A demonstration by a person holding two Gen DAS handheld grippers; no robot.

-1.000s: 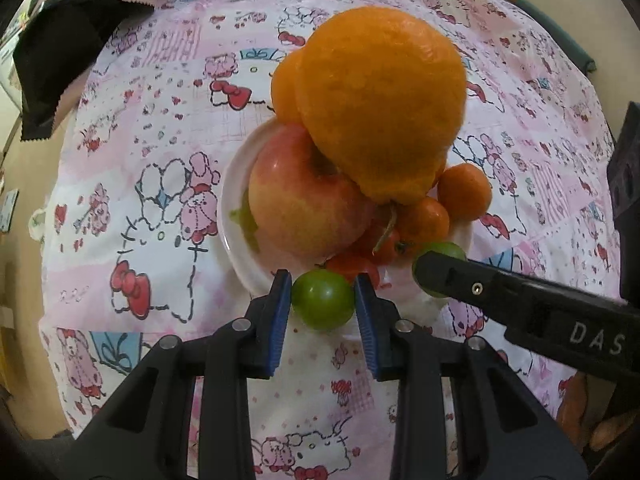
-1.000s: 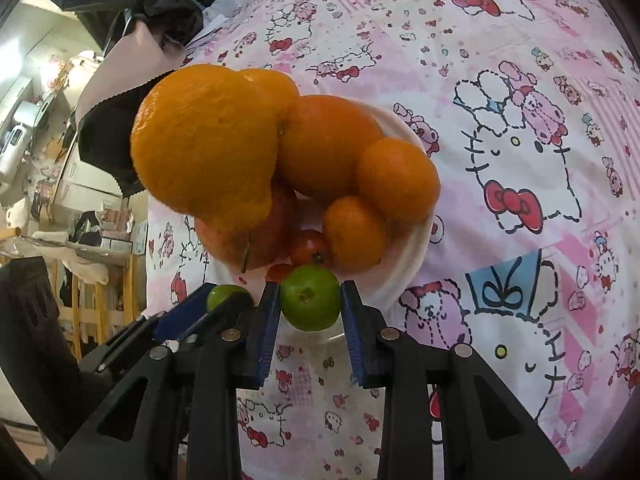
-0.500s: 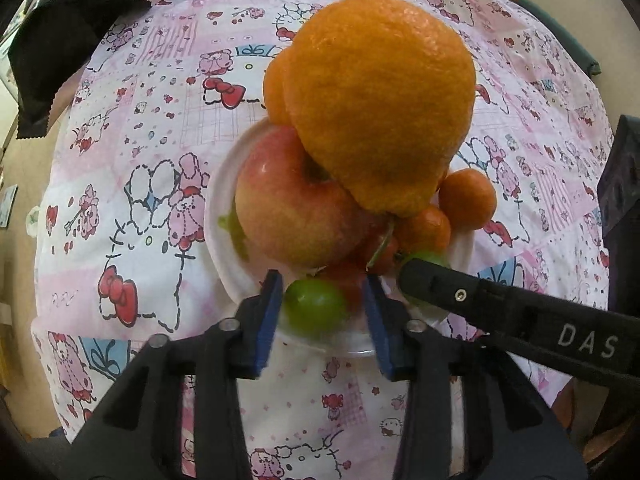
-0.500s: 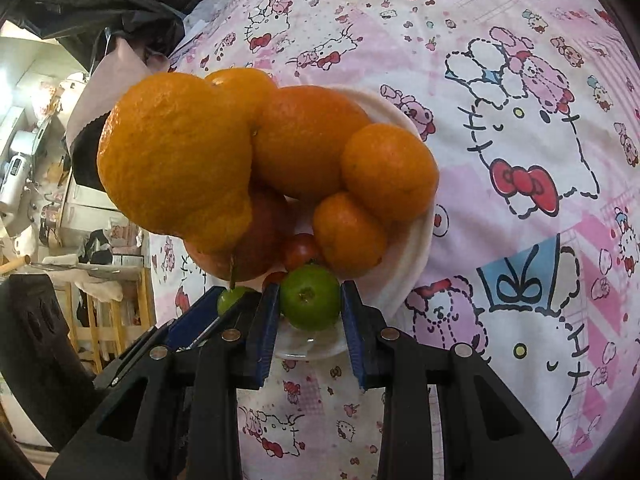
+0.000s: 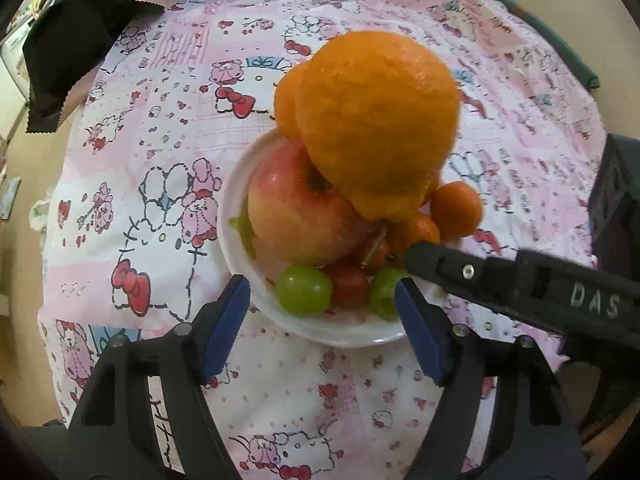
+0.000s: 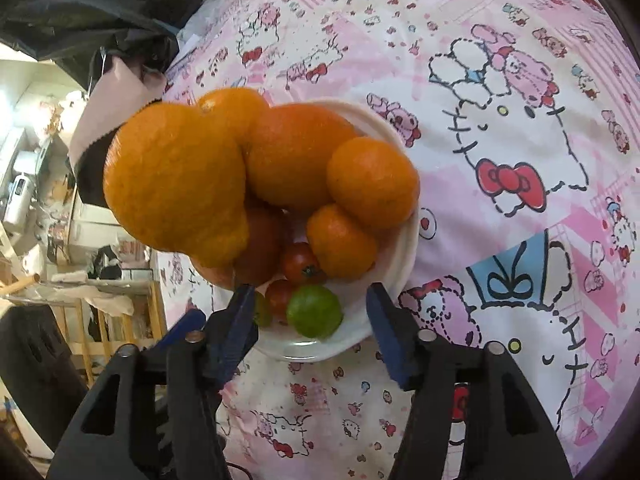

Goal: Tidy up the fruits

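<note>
A white plate (image 5: 236,200) holds a pile of fruit: a big bumpy orange (image 5: 376,128) on top, a red apple (image 5: 296,216), small mandarins (image 5: 456,208), red cherry tomatoes (image 5: 348,284) and two green fruits. One green fruit (image 5: 304,290) lies at the plate's near rim, in front of my open left gripper (image 5: 322,328). The other green fruit (image 6: 314,311) lies on the plate between the jaws of my open right gripper (image 6: 310,320). The right gripper's black arm (image 5: 520,284) crosses the left wrist view.
The table has a pink cartoon-print cloth (image 5: 160,128). A black cloth and pink paper (image 5: 72,44) lie at the far left corner. Shelves and clutter (image 6: 48,216) stand beyond the table edge in the right wrist view.
Both grippers moved over the plate, opened and let go of their green fruits, which now rest on the plate's near side.
</note>
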